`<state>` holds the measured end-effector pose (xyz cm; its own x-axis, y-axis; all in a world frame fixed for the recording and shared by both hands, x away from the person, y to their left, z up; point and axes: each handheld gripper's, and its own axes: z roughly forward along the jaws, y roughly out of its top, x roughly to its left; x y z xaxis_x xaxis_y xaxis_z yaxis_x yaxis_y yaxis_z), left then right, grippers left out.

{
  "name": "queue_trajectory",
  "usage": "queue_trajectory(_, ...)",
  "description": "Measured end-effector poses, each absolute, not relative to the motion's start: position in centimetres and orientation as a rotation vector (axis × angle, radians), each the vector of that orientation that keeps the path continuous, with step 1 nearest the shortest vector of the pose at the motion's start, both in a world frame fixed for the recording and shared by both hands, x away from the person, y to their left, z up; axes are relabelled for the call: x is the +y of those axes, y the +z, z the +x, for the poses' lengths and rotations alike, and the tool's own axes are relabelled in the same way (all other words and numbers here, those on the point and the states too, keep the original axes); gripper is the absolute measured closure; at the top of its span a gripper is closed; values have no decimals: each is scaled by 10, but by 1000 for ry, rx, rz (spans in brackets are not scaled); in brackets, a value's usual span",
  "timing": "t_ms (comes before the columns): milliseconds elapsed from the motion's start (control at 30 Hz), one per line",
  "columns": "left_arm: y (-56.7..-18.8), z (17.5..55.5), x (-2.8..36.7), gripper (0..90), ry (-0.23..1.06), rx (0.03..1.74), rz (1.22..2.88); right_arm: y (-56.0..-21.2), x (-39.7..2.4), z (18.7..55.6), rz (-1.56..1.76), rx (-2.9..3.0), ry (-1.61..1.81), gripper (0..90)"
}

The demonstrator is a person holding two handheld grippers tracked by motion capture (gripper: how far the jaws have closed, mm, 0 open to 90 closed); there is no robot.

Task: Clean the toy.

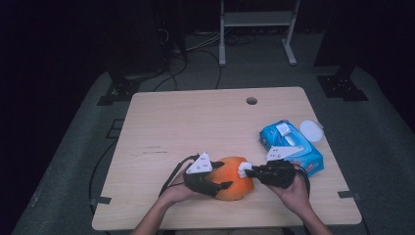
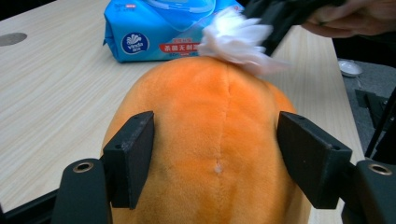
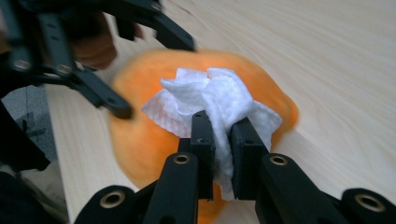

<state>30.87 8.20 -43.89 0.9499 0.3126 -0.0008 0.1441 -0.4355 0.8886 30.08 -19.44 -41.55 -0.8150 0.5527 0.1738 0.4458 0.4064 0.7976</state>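
Note:
An orange plush toy (image 1: 235,183) lies on the wooden table (image 1: 195,122) near its front edge. My left gripper (image 1: 224,175) comes at it from the left, and in the left gripper view its black pads (image 2: 135,154) press on both sides of the plush (image 2: 215,121). My right gripper (image 1: 247,171) reaches in from the right, shut on a crumpled white wipe (image 1: 243,170). The wipe (image 3: 219,95) rests against the top of the plush (image 3: 140,135), pinched between the right gripper's (image 3: 222,135) jaws. The wipe (image 2: 236,39) sits at the plush's far end in the left gripper view.
A blue pack of wet wipes (image 1: 293,147) lies right of the plush, with a round white lid (image 1: 311,130) beside it near the table's right edge. A cable hole (image 1: 251,101) is at the back of the table. A metal stand is on the floor beyond.

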Motion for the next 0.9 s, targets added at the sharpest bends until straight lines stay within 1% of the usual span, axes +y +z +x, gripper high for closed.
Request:
queue_trajectory(100,-439,307,82,293,195,306,2030,-423,-203,306,969,2551,1399,807)
queue_trajectory(367,-439,304,85,293,169,259,2043,-427,-207,307,989,2558,1356,806)
queue_trajectory(900,-440,301,83,291,166,245,2044,-431,-209,311,1035,2570,1333,806)
